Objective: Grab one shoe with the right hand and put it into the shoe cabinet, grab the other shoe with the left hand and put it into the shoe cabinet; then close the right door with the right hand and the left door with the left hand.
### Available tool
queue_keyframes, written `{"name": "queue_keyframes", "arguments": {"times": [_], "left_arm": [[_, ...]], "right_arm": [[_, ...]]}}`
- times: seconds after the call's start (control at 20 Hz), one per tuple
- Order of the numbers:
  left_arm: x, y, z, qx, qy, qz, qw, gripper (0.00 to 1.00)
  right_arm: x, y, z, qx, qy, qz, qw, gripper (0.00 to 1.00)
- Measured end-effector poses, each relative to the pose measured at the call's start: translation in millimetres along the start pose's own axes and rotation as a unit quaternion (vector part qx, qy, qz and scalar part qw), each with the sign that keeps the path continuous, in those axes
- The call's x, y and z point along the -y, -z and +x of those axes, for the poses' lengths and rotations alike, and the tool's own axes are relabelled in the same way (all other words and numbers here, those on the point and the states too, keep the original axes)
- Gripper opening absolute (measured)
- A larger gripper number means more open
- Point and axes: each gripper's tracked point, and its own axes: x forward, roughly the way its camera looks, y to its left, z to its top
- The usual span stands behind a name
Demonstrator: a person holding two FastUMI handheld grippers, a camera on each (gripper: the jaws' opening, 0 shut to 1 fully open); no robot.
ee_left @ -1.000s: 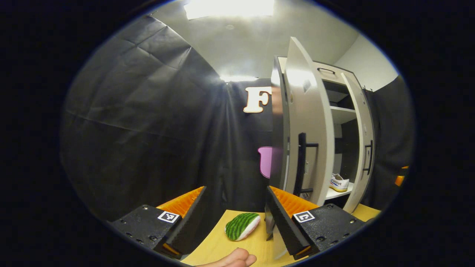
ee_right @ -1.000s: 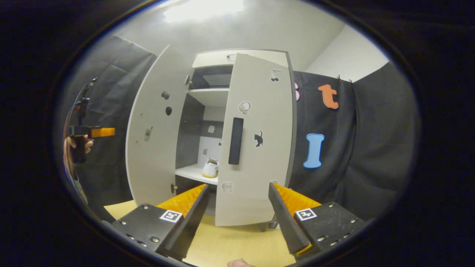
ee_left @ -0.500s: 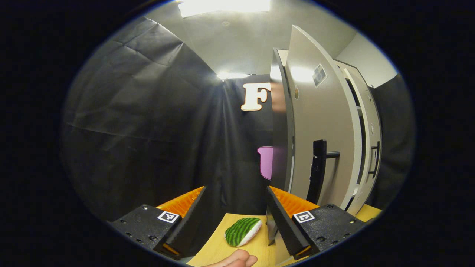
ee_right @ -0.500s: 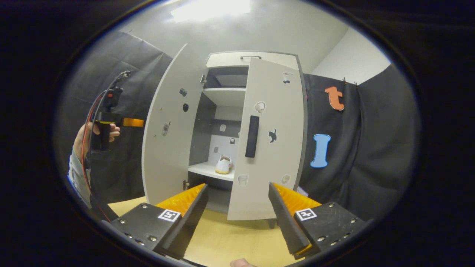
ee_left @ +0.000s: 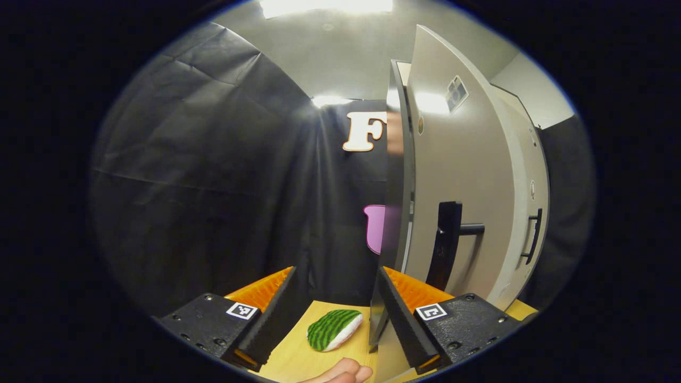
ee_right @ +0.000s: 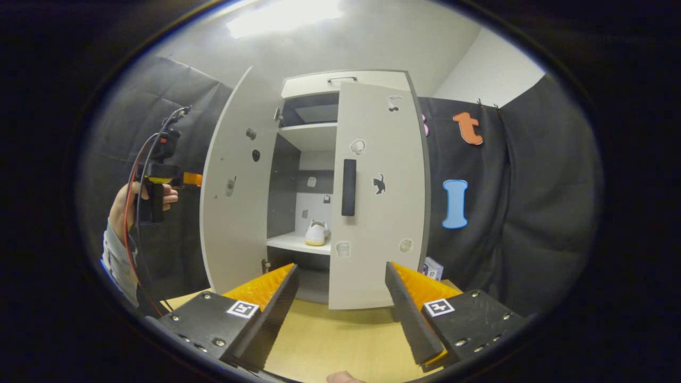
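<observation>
The white shoe cabinet (ee_right: 319, 85) stands at the table's far side. Its left door (ee_right: 234, 197) is swung wide. Its right door (ee_right: 378, 197), with a black handle (ee_right: 348, 187), is partly closed. A white shoe (ee_right: 317, 234) rests on the lower shelf between them. My right gripper (ee_right: 340, 308) is open and empty, well back from the cabinet. My left gripper (ee_left: 338, 319) is open and empty, close to the outer face of the left door (ee_left: 457, 175) near its black handle (ee_left: 447, 244). The left gripper (ee_right: 159, 178) and its hand also appear at the left of the right gripper view.
A green striped, watermelon-like object (ee_left: 335, 330) lies on the wooden table (ee_right: 330, 346) beside the cabinet's left side. A small box (ee_right: 433, 267) sits behind the right door. Black cloth walls surround the booth. A thumb (ee_left: 340, 372) shows at the bottom edge.
The left door has swung toward shut, and in the left gripper view it now hides the shelf and shoe. The left gripper has moved closer to that door.
</observation>
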Motion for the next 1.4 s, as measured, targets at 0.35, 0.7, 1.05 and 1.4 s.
{"name": "queue_keyframes", "arguments": {"times": [0.35, 0.7, 1.05, 1.4], "left_arm": [[53, 9, -2, -0.018, 0.047, -0.006, 0.999, 0.97], [81, 10, 3, -0.021, 0.064, -0.007, 0.998, 0.92], [99, 6, 11, -0.022, 0.078, -0.019, 0.997, 0.87], [125, 25, 1, -0.063, 0.126, -0.002, 0.99, 0.95]], "right_arm": [[15, 5, 1, 0.007, 0.014, 0.016, 1.0, 0.96], [36, 9, -6, 0.012, 0.04, 0.028, 0.999, 0.97], [57, 12, -13, 0.018, 0.054, 0.04, 0.998, 0.97], [72, 18, -14, 0.012, 0.062, 0.051, 0.997, 0.96]]}}
